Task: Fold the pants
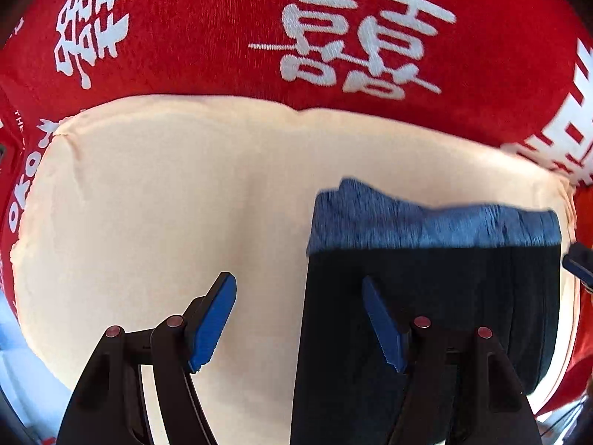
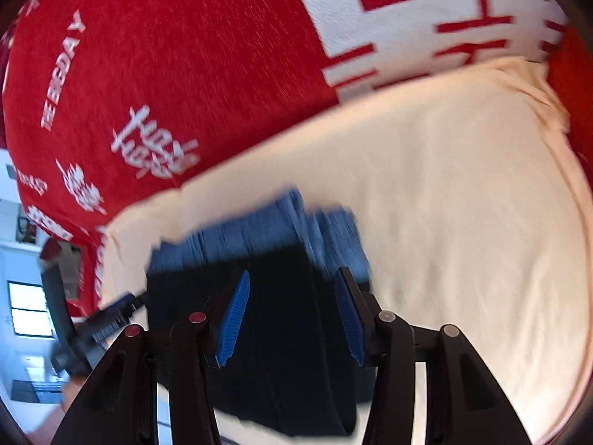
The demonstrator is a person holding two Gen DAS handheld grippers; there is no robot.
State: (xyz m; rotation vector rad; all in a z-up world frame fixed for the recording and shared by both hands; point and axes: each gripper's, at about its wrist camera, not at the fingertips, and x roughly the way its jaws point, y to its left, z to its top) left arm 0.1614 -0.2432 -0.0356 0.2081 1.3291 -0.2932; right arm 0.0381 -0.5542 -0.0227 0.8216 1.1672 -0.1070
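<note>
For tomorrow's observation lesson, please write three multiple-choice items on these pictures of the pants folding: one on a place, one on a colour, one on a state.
1. Where do the pants lie?
A. on the cream cloth
B. straight on the red blanket
C. on a chair

2. What colour are the pads of the gripper fingers?
A. green
B. blue
C. white

3. How does the left gripper stand?
A. shut on the pants
B. shut on nothing
C. open

Answers:
1 A, cream cloth shows around the dark pants.
2 B, both views show blue pads.
3 C, its fingers stand wide apart.
</note>
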